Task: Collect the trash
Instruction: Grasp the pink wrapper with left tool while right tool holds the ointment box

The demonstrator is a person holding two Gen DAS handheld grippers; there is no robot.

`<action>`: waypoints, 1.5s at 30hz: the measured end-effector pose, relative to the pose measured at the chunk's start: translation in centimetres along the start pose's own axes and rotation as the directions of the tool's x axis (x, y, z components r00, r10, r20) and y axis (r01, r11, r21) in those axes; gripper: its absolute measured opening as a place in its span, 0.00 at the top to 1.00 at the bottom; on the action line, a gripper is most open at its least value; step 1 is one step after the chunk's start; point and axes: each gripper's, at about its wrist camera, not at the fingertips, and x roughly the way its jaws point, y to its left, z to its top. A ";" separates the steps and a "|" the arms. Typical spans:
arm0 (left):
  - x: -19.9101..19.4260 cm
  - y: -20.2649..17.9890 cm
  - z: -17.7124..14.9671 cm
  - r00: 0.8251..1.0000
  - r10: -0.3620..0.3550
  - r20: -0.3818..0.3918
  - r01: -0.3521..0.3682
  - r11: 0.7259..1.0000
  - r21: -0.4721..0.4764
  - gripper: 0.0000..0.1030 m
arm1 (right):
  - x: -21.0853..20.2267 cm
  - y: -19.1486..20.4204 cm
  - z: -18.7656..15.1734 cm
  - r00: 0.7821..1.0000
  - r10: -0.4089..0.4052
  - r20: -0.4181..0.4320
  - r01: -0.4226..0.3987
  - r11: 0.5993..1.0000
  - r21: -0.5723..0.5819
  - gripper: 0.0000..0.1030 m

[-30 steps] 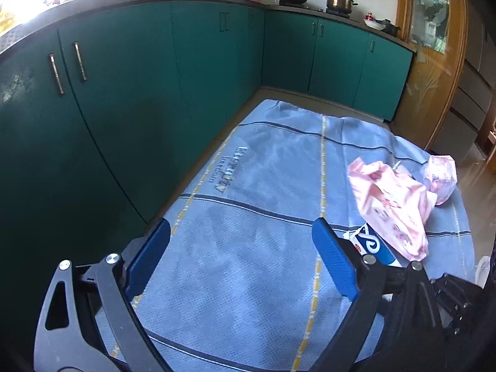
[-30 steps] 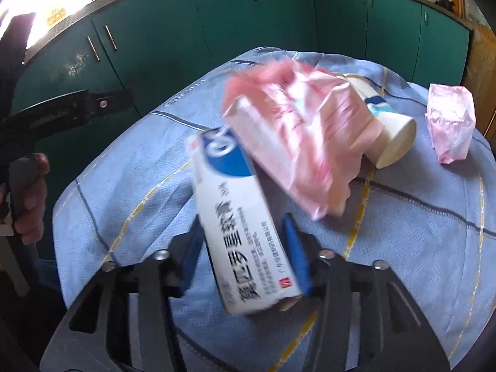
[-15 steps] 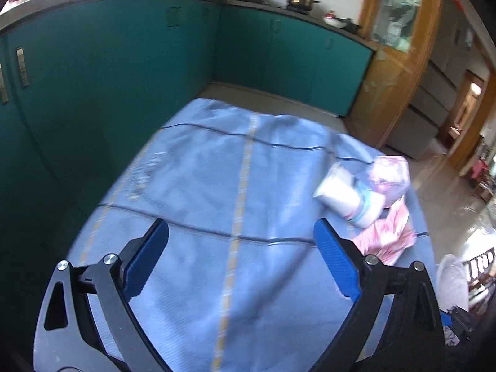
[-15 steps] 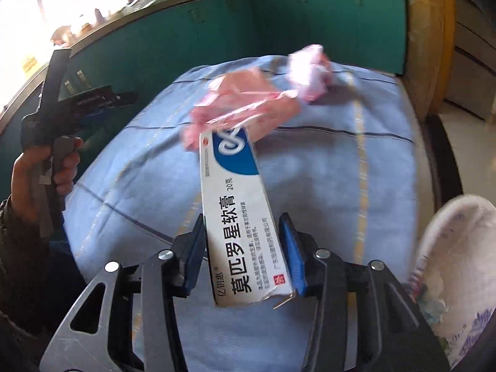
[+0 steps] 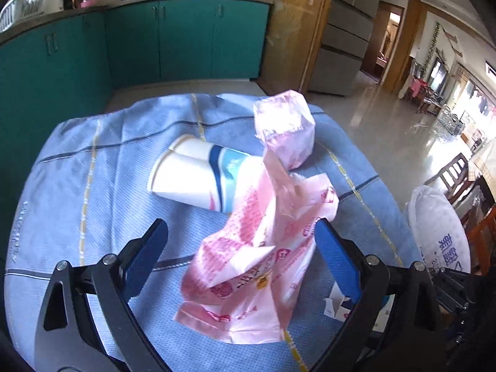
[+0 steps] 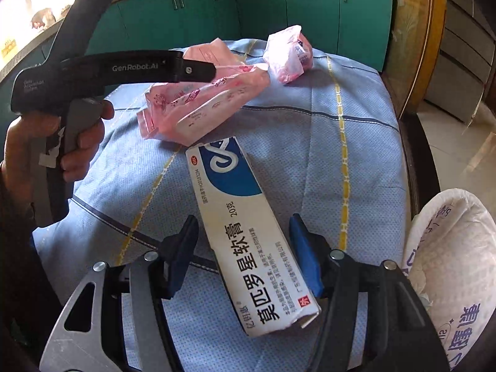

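My right gripper (image 6: 245, 248) has its jaws spread, with a white and blue ointment box (image 6: 245, 232) lying between them, no longer squeezed. My left gripper (image 5: 240, 257) is open around a pink plastic bag (image 5: 260, 260) on the blue cloth (image 5: 93, 186). A stack of white paper cups (image 5: 192, 173) lies on its side behind the bag. A crumpled pink wrapper (image 5: 285, 130) sits further back. In the right wrist view the pink bag (image 6: 201, 102) and pink wrapper (image 6: 288, 52) lie beyond the box, and the left gripper's handle (image 6: 108, 71) crosses the left side.
A white trash sack (image 6: 449, 266) stands open at the table's right edge, also seen in the left wrist view (image 5: 440, 229). Teal cabinets (image 5: 186, 37) line the back. A wooden door frame (image 5: 316, 31) and tiled floor (image 5: 387, 108) lie to the right.
My right gripper has opened wider around the ointment box and moved toward the sack. My left gripper has swung right and closed in on the pink bag.
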 end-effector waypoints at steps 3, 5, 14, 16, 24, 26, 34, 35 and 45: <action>0.0 -0.5 -0.4 1.000 0.010 -0.008 -0.010 1.000 0.021 0.25 | 0.0 0.2 0.1 1.000 -0.008 0.007 0.008 1.000 -0.003 0.42; 0.3 -0.4 -0.7 0.999 -0.001 -0.042 0.002 1.000 0.021 0.46 | -0.2 0.4 0.2 1.000 -0.014 0.015 0.014 1.000 -0.003 0.42; -3.7 -0.6 -2.5 1.000 0.029 -0.001 -0.029 0.999 0.045 0.73 | -0.3 -0.1 0.1 0.999 -0.027 0.028 0.026 0.999 0.029 0.53; -4.7 -0.7 -3.0 0.998 0.068 0.014 -0.069 0.996 0.059 0.74 | -0.3 -0.3 0.1 0.999 -0.031 0.028 0.030 0.999 0.036 0.54; -7.7 -0.6 -5.2 0.990 0.134 0.039 -0.137 0.987 0.081 0.73 | -0.5 -2.6 0.4 0.998 -0.046 0.046 0.039 0.990 0.135 0.54; -8.1 -0.6 -5.4 0.989 0.139 0.048 -0.143 0.986 0.081 0.60 | -0.5 -2.5 0.5 0.997 -0.050 0.052 0.043 0.990 0.136 0.54; -8.1 -0.8 -5.0 0.978 0.195 0.080 -0.200 0.977 0.068 0.15 | -0.1 -2.1 0.8 0.996 -0.073 0.050 0.067 0.990 0.124 0.39; -7.7 -0.8 -5.1 0.977 0.203 0.059 -0.207 0.975 0.077 0.15 | 0.0 -2.0 0.8 0.996 -0.077 0.050 0.070 0.990 0.123 0.39; -5.4 -0.5 -6.2 0.967 0.250 -0.049 -0.243 0.963 0.117 0.14 | 0.4 -1.8 0.8 0.994 -0.103 0.044 0.098 0.988 0.116 0.35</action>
